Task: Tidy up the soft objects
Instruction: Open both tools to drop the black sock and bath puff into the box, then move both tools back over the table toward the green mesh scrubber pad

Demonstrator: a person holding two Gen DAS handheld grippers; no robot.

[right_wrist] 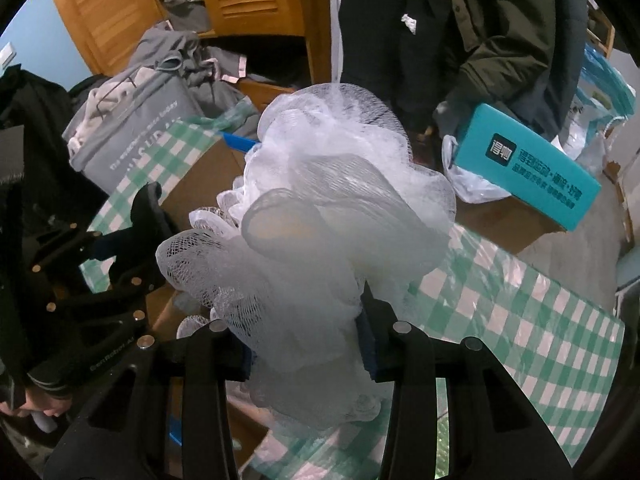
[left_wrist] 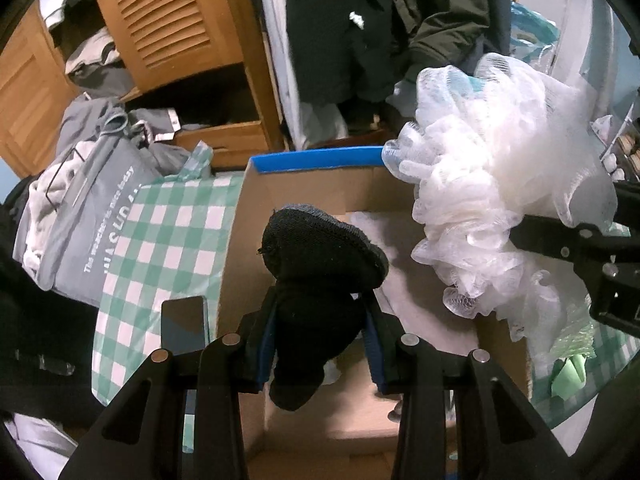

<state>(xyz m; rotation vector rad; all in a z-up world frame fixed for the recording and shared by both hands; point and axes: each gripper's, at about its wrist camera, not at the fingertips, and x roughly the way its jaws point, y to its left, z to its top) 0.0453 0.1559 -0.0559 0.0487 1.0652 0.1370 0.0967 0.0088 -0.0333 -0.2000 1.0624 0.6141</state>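
Note:
In the left wrist view my left gripper (left_wrist: 320,312) is shut on a black sock (left_wrist: 320,248), whose bunched end stands up above the fingers. It hangs over an open cardboard box (left_wrist: 320,188) with a blue-taped rim. To the right my right gripper (left_wrist: 568,216) is shut on a white mesh bath pouf (left_wrist: 492,184) above the box's right side. In the right wrist view the pouf (right_wrist: 340,208) fills the space between the right gripper's (right_wrist: 306,344) fingers. The left gripper (right_wrist: 120,256) with the sock (right_wrist: 148,208) sits at the left, and the box (right_wrist: 200,176) lies behind, mostly hidden.
A green-and-white checked cloth (left_wrist: 168,240) covers the table. A grey bag of clothes (left_wrist: 92,216) stands at the left, and a dark phone (left_wrist: 184,328) lies beside the box. A teal carton (right_wrist: 532,168) sits at the right. A wooden cabinet (left_wrist: 168,20) and hanging dark jackets (left_wrist: 360,20) stand behind.

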